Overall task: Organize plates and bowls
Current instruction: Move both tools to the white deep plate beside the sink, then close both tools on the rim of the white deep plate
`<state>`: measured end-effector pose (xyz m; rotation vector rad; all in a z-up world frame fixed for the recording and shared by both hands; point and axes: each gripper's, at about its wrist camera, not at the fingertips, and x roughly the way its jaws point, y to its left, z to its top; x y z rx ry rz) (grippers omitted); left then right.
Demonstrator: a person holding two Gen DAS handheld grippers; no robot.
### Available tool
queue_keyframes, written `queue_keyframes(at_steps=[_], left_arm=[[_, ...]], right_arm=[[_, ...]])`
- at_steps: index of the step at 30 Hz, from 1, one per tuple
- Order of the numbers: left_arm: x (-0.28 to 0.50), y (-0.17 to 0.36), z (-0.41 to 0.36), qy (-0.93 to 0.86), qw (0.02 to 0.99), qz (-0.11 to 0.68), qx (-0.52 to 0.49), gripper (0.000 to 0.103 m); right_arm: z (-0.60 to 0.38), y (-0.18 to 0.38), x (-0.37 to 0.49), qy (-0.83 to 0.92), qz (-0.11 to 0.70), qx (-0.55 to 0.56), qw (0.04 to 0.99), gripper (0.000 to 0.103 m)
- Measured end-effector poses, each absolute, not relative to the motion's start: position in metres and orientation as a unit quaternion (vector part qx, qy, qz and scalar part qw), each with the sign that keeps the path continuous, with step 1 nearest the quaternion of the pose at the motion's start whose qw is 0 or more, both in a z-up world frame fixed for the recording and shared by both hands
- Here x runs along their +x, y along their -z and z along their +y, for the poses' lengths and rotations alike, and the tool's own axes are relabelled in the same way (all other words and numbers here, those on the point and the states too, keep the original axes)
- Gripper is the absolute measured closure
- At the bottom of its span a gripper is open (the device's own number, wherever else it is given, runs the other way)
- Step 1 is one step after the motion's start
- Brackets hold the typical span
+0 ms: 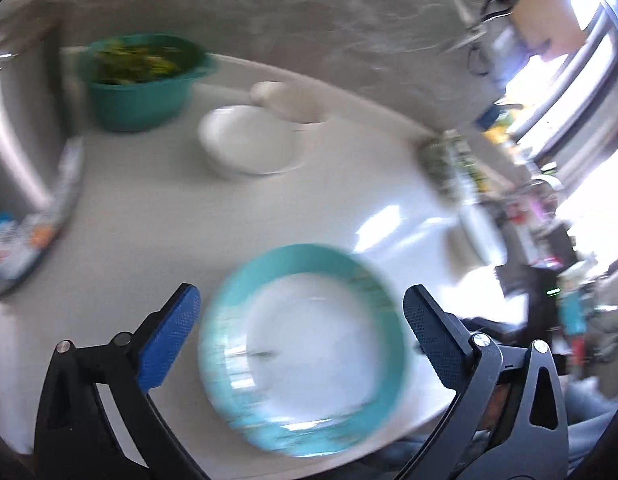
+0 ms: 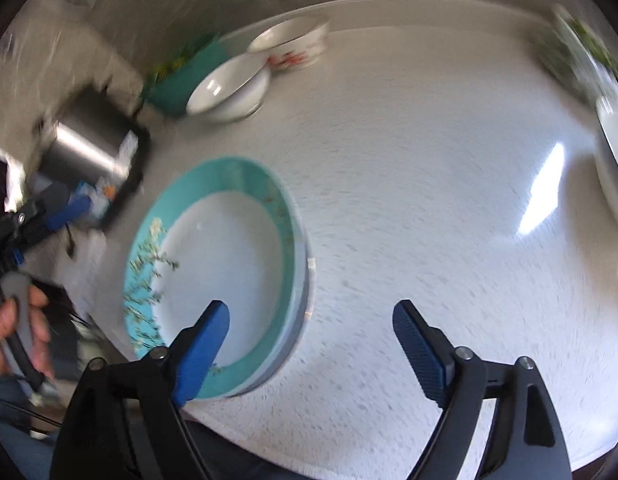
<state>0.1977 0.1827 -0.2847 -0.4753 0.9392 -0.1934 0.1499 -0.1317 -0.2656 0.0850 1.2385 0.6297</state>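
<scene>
A teal-rimmed plate (image 1: 305, 352) with a white centre lies flat near the front edge of the round white table (image 1: 149, 216). In the right wrist view the teal-rimmed plate (image 2: 225, 272) tops a small stack, with other rims showing beneath it. My left gripper (image 1: 301, 294) hangs open above the plate, its fingers apart on either side and not touching it. My right gripper (image 2: 311, 308) is open too, its left finger over the plate's rim and its right finger over bare table. At the back sit a white bowl (image 1: 245, 144) and a floral bowl (image 2: 293, 44).
A teal bowl of greens (image 1: 141, 80) stands at the back left. A steel appliance (image 2: 89, 140) and a printed packet (image 1: 29, 236) lie at the left. A plant (image 1: 449, 160) and a white dish (image 2: 613, 152) sit on the right. A hand (image 2: 21, 320) grips the left tool's handle.
</scene>
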Motion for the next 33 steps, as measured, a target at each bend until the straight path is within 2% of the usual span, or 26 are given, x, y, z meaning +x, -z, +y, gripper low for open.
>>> queue_keyframes(at_steps=[3,7,13,17,23,28,31,33], left_arm=[[0.215,0.278,0.145,0.131,0.855,0.442,-0.240,0.000],[0.239,0.273,0.085,0.163,0.850,0.444,-0.230,0.000],[0.296,0.284,-0.024,0.180,0.814,0.482,-0.269,0.000],[0.340,0.297,-0.105,0.160,0.815,0.504,-0.238,0.002],[0.400,0.333,-0.185,0.130,0.810,0.541,-0.188,0.002],[0.424,0.355,-0.202,0.109,0.804,0.559,-0.170,0.005],[0.435,0.358,-0.209,0.102,0.806,0.563,-0.148,0.011],[0.444,0.364,-0.215,0.100,0.804,0.570,-0.138,0.036]], right_arm=[[-0.181,0.269,0.159,-0.268,0.581,0.124,0.759,0.016],[-0.269,0.259,0.171,-0.253,0.538,0.228,0.772,0.016],[-0.422,0.235,0.226,-0.228,0.493,0.275,0.794,0.016],[-0.503,0.228,0.270,-0.231,0.492,0.272,0.794,0.019],[-0.533,0.243,0.326,-0.277,0.541,0.241,0.756,0.025],[-0.518,0.259,0.340,-0.301,0.560,0.231,0.737,0.029],[-0.510,0.269,0.351,-0.309,0.570,0.232,0.725,0.031],[-0.503,0.276,0.356,-0.311,0.583,0.220,0.717,0.041]])
